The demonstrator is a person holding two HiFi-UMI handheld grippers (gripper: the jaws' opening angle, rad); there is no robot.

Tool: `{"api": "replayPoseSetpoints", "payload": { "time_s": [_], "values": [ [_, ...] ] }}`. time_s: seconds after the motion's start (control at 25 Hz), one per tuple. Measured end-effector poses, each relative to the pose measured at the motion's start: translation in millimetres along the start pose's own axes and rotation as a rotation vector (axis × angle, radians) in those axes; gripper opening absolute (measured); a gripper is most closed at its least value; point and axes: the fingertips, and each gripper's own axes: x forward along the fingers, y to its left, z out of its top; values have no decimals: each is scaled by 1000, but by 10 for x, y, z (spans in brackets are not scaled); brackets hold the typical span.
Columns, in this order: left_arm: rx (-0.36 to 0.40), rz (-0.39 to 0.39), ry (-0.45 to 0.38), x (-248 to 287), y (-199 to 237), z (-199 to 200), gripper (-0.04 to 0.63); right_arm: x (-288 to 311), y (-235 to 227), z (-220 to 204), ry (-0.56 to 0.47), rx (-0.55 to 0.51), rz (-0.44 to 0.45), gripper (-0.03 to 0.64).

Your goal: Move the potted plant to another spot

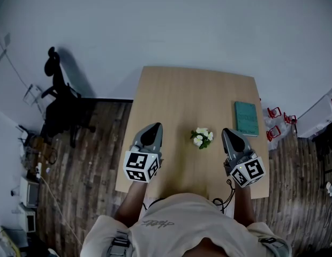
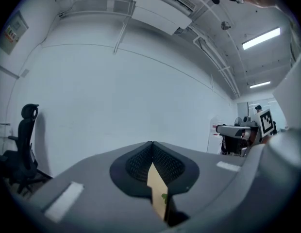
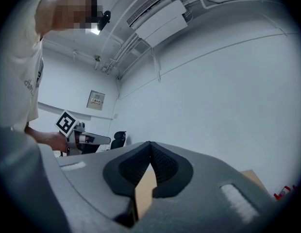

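A small potted plant (image 1: 202, 137) with white flowers and green leaves stands near the middle of the wooden table (image 1: 176, 95), between my two grippers. My left gripper (image 1: 155, 127) is held above the table to the plant's left, jaws shut with nothing in them. To the plant's right, my right gripper (image 1: 226, 132) is also raised and shut on nothing. In the left gripper view the tips of my left gripper (image 2: 152, 144) meet, and a sliver of table and a green leaf show through the gap below. The right gripper view shows my right gripper (image 3: 150, 144) likewise closed, pointing at the white wall.
A teal book (image 1: 246, 118) lies at the table's right side. A black office chair (image 1: 61, 98) stands on the wooden floor to the left. Red clips (image 1: 273, 123) and a white box (image 1: 318, 116) lie on the floor to the right. A white wall is behind the table.
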Motion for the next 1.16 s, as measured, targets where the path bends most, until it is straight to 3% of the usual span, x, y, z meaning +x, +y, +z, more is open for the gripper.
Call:
{"api": "replayPoseSetpoints", "payload": {
  "time_s": [0.48,1.16],
  "values": [
    [-43,-46,81,111,-93,-389,15,16,35,-242,87,-20,26,3],
    [-62,-84,108,61,3,-551,15,20,171,-428,127,-20,6,3]
  ]
}}
